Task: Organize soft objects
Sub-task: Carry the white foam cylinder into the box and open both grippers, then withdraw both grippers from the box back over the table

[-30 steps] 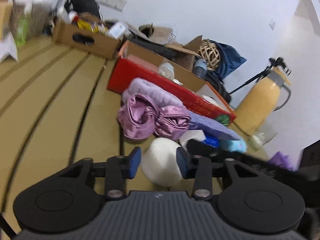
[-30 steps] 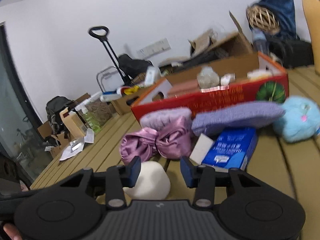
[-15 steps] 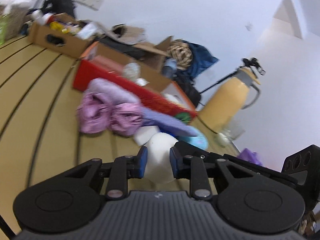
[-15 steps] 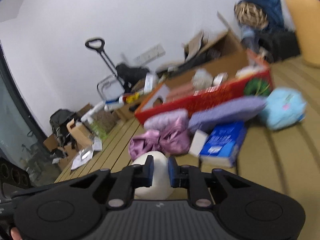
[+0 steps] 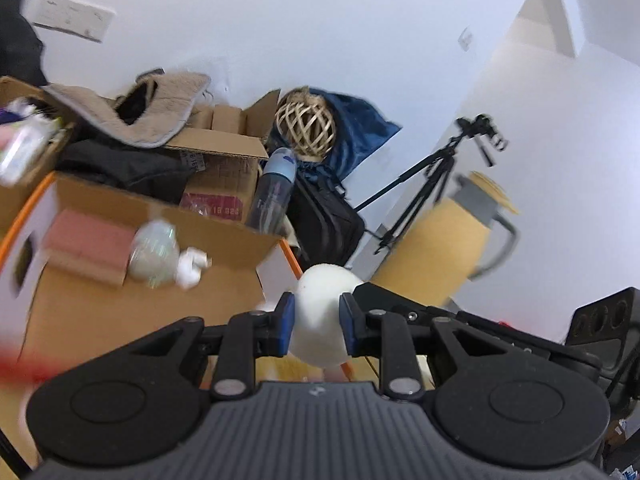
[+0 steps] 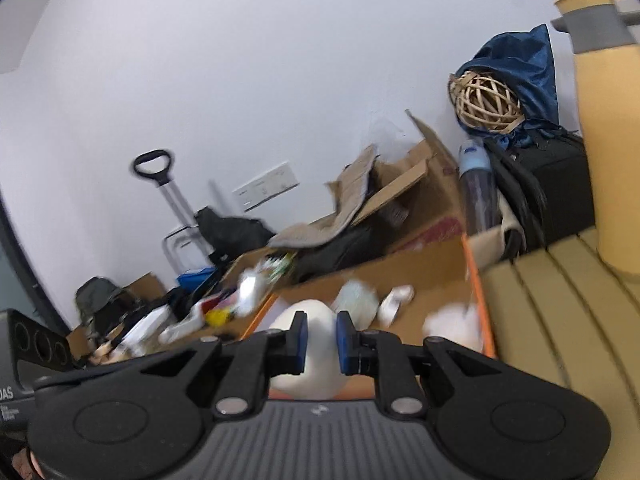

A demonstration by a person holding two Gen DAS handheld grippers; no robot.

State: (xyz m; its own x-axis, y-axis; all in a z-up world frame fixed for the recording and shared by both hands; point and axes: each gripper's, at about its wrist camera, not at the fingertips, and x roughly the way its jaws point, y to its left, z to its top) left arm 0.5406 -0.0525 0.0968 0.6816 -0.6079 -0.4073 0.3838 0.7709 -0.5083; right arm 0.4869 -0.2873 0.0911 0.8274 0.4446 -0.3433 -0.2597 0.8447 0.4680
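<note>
A soft white ball (image 5: 324, 284) hangs in the air, pinched from two sides. In the left wrist view my left gripper (image 5: 316, 320) is shut on it, blue pads pressing its flanks. My right gripper (image 6: 322, 340) is shut on the same white ball (image 6: 308, 384), squeezing it narrow. The ball sits above the near edge of an open cardboard box with an orange rim (image 6: 474, 280). The box (image 5: 120, 312) holds a pink pack (image 5: 84, 240), a clear bag (image 5: 154, 252) and small white pieces. The right gripper's body (image 5: 480, 332) shows beside the left one.
A tall yellow jug (image 6: 608, 120) stands on the slatted wooden table (image 6: 560, 340) to the right of the box. Behind the box are more cartons, a water bottle (image 5: 274, 188), a wicker ball (image 5: 306, 126), a black bag and a tripod (image 5: 432, 176).
Both grippers closed on the white ball and lifted it off the table toward the box. The purple cloths, blue packet and blue plush have dropped out of view.
</note>
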